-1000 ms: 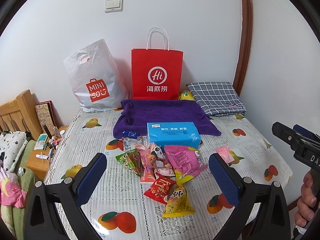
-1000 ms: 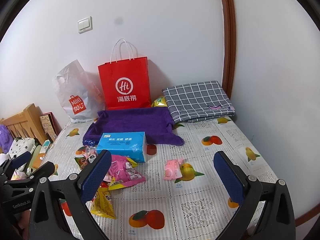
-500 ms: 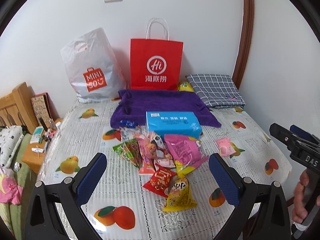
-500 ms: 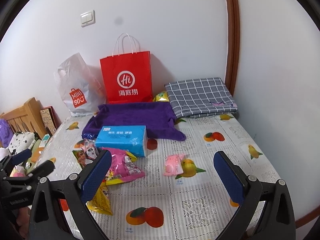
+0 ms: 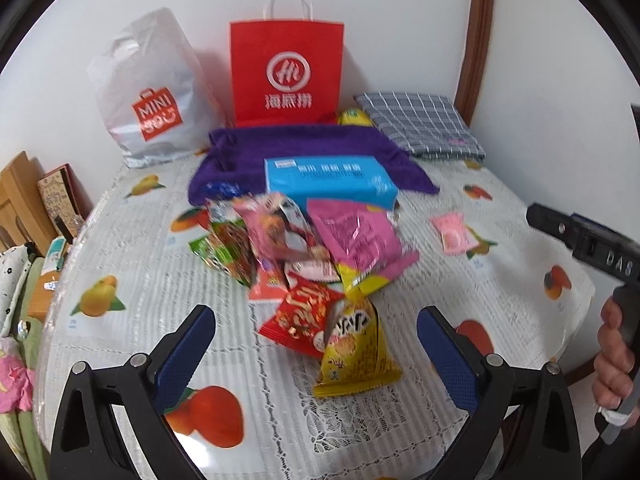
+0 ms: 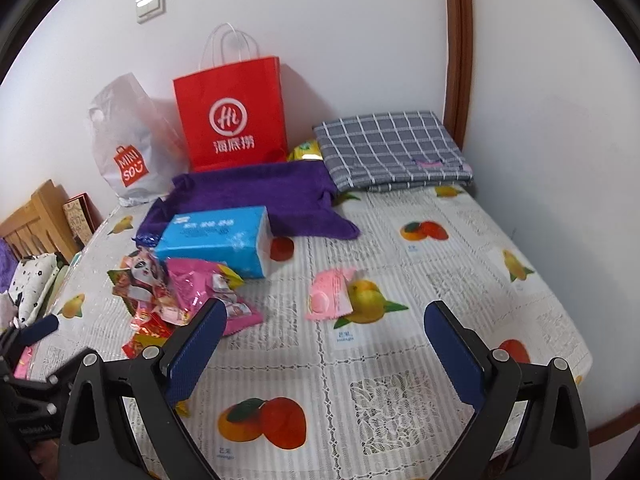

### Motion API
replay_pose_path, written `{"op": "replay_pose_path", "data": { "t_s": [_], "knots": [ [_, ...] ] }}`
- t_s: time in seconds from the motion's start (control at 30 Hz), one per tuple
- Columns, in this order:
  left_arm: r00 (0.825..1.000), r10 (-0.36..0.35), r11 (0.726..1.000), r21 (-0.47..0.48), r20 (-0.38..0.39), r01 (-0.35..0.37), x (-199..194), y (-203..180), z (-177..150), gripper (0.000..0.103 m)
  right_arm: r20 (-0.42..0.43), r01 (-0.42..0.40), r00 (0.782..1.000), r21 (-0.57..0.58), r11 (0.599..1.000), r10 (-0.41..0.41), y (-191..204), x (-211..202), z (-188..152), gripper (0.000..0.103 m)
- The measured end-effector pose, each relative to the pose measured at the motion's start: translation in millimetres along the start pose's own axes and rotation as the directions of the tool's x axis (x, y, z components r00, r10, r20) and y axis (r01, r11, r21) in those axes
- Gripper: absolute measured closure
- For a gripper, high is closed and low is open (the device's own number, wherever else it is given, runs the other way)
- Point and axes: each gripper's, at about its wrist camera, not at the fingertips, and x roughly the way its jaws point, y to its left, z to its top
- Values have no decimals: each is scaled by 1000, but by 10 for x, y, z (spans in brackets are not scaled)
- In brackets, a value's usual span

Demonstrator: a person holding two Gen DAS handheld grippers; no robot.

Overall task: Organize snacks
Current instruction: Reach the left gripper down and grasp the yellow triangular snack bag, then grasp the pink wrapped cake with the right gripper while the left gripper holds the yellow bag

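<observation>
Left gripper (image 5: pixel 316 334) wide apart, jaws just narrowed a touch, nothing pinched; yellow packet (image 5: pixel 354 354) and red packet (image 5: pixel 298 316) lying between the pads, untouched. Right gripper (image 6: pixel 324 332) likewise gaping, jaws just eased inward, empty, over bare table (image 6: pixel 460 280) near the front edge. Snack pile (image 5: pixel 304 248) heaped mid-table, against a blue tissue pack (image 5: pixel 332 180). Lone pink packet (image 6: pixel 330 294) apart, right of the pile. Purple towel (image 6: pixel 256 196), red bag (image 6: pixel 232 120), white bag (image 6: pixel 128 148) and checked cloth (image 6: pixel 392 152) along the back edge, by the wall.
</observation>
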Motion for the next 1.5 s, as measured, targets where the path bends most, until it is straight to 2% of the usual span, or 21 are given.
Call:
{"op": "replay_pose_path", "data": {
  "t_s": [0.13,0.2,0.27,0.43,0.57,0.77,0.93,1.13,1.2,1.5],
  "knots": [
    [999,-19,1000,14,-41,19,190,-56,-69,12,-32,-3,999,14,1000,3,-72,183,-44,7],
    [997,-31,999,17,-64,32,274,-70,-106,19,-43,-3,999,17,1000,4,-96,256,-56,8],
    [995,-39,999,29,-91,42,363,-92,-142,20,-52,-2,999,23,1000,3,-118,326,-69,8],
    [990,-53,996,65,-132,62,504,-190,-188,36,-82,-4,997,53,999,8,-168,479,-86,8],
    [987,-65,994,78,-146,76,579,-225,-193,64,-94,5,996,54,999,0,-201,555,-94,8],
    [986,-102,992,63,-132,111,552,-154,-65,67,-114,14,993,60,998,-7,-266,675,-97,9],
    [989,-119,991,45,-87,123,461,-53,150,67,-137,18,991,62,998,-9,-286,815,-46,9],
    [994,-87,996,8,-64,88,506,124,354,67,-161,18,987,25,1000,-14,-219,1082,24,14],
    [996,-64,998,10,-65,65,561,162,405,67,-184,14,983,24,1000,-9,-201,1204,38,20],
    [994,-71,997,0,-85,71,692,192,489,67,-243,-8,970,15,1000,11,-136,1634,30,27]
  ]
}}
